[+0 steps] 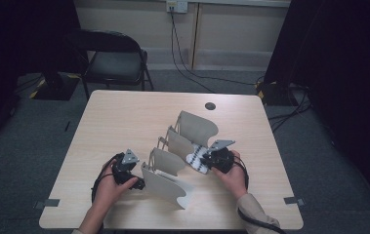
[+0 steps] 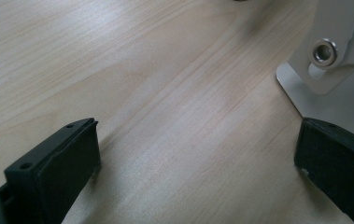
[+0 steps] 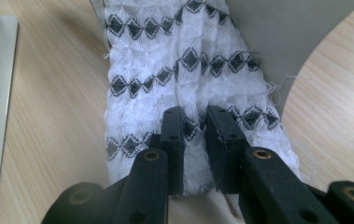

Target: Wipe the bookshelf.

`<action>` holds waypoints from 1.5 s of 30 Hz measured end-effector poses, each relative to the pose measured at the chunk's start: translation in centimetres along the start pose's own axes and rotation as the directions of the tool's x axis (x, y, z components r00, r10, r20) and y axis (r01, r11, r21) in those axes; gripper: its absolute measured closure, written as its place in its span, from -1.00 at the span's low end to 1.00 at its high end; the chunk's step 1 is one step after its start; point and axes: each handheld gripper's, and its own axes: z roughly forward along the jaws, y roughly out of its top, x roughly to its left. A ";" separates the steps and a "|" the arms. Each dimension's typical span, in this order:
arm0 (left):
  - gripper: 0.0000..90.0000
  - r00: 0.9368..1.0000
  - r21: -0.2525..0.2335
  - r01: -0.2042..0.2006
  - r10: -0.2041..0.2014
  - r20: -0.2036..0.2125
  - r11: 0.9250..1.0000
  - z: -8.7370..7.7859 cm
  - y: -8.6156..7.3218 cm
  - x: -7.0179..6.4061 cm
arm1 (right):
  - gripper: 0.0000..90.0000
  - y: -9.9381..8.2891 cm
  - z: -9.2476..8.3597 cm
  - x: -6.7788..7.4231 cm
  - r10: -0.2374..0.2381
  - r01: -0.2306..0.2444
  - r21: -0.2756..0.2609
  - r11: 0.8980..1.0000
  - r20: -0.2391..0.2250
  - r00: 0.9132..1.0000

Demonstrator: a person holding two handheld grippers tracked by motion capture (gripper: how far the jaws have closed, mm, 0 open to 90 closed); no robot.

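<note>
A white cloth with black diamond rows (image 3: 165, 60) lies on the table against a rack of curved pale-grey dividers (image 1: 165, 185). My right gripper (image 3: 194, 119) is shut on a pinched fold of the cloth near its near edge. In the high view that gripper (image 1: 211, 158) sits at the rack's right side, with the cloth (image 1: 197, 160) between two dividers. At the rack's left front corner my left gripper (image 1: 136, 184) rests low on the table. Its jaws (image 2: 198, 140) stand wide open over bare wood, the right one beside the rack's white base plate (image 2: 338, 93).
The light wooden table (image 1: 124, 117) has a dark round cable hole (image 1: 210, 106) near its far edge. A black folding chair (image 1: 114, 61) stands behind the table at the left. Cables run over the floor at the back and right.
</note>
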 end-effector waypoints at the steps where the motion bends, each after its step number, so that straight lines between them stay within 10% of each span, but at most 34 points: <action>1: -1.00 1.000 0.000 0.000 0.000 0.000 1.000 0.0 0.0 0.0 | 0.72 -0.1 -0.1 -0.1 0.005 -0.005 0.000 1.000 0.002 1.000; 15: -1.00 1.000 0.000 0.000 0.000 0.000 1.000 0.0 0.0 0.0 | 0.04 -1.0 -2.2 -0.5 0.068 -0.066 -0.058 0.996 0.029 0.997; 19: -1.00 1.000 0.001 0.000 0.000 -0.001 1.000 0.0 0.0 0.0 | -0.08 -1.1 -1.1 -0.2 0.022 -0.022 -0.014 1.000 0.027 0.999; 45: -1.00 1.000 0.000 0.000 0.000 0.000 1.000 0.0 0.0 0.0 | 0.57 0.6 0.6 0.6 0.027 -0.027 -0.001 1.000 -0.026 0.999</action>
